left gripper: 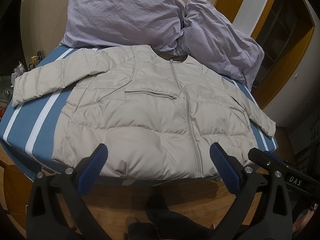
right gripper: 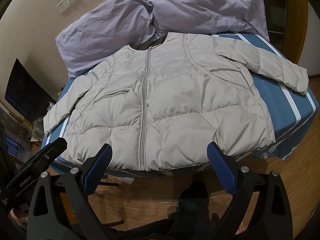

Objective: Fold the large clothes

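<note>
1. Jacket (left gripper: 152, 108): a pale puffy zip-up, spread face-up and flat on the blue striped bedcover (left gripper: 40, 124), zipped shut, its hem at the near edge of the bed and its collar toward the lilac duvet (left gripper: 124, 18) heaped at the far end.

2. Its long axis, along the zipper (left gripper: 189, 108), runs straight away from both claws, so hem is nearest and collar farthest.

3. Left gripper (left gripper: 159, 150) hangs just off the hem with its jaws spread wide and nothing between them; in its own view the zipper lies a little to its right, so it sits over the jacket's left half.

4. Right gripper (right gripper: 159, 150) is likewise released and empty, just short of the hem, with the zipper slightly to its left (the other gripper's body shows at the lower left of this view).

5. Sleeves lie out sideways: one sleeve (left gripper: 40, 84) reaches toward the left edge of the bed, nearer the left claw; the other sleeve (right gripper: 280, 70) stretches right, nearer the right claw.

6. My judgement: no fold is made yet, and each claw would most naturally take the sleeve or side on its own half, folding inward toward the zipper.
</note>
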The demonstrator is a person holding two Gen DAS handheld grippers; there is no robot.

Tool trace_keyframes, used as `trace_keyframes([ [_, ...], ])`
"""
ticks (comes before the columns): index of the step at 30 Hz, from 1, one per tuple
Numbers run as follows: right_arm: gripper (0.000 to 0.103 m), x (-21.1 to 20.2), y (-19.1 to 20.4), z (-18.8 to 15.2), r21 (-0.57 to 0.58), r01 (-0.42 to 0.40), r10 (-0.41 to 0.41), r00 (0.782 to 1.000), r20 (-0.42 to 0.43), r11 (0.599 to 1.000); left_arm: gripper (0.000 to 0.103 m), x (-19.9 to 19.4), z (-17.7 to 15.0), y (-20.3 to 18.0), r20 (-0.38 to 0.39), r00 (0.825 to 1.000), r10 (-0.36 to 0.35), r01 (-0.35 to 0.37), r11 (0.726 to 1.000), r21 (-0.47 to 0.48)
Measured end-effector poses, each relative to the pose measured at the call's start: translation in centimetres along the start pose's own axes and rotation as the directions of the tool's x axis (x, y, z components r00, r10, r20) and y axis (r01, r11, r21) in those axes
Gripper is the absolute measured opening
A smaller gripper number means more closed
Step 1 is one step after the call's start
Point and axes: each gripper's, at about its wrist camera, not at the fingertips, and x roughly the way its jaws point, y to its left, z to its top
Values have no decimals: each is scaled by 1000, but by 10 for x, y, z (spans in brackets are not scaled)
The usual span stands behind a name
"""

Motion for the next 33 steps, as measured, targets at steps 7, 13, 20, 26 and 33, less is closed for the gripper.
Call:
trace_keyframes([
  [7,97,6,-2,7,8,7,-7,1000,-10,1000,101,7,-3,8,-15,1000,0,0,1000,-12],
  [13,97,18,-11,18,16,35,-35,999,-18,999,101,29,3,18,-49,999,17,-19,999,-38],
  [20,97,37,-58,50,111,121,-120,993,-20,986,101,54,19,19,-78,995,69,-72,997,-36],
  [26,97,48,-124,90,221,210,-211,977,-19,952,101,81,41,18,-94,990,108,-111,993,-28],
  [33,97,61,-233,133,395,314,-319,946,-55,863,101,116,68,9,-106,984,142,-143,990,-8],
])
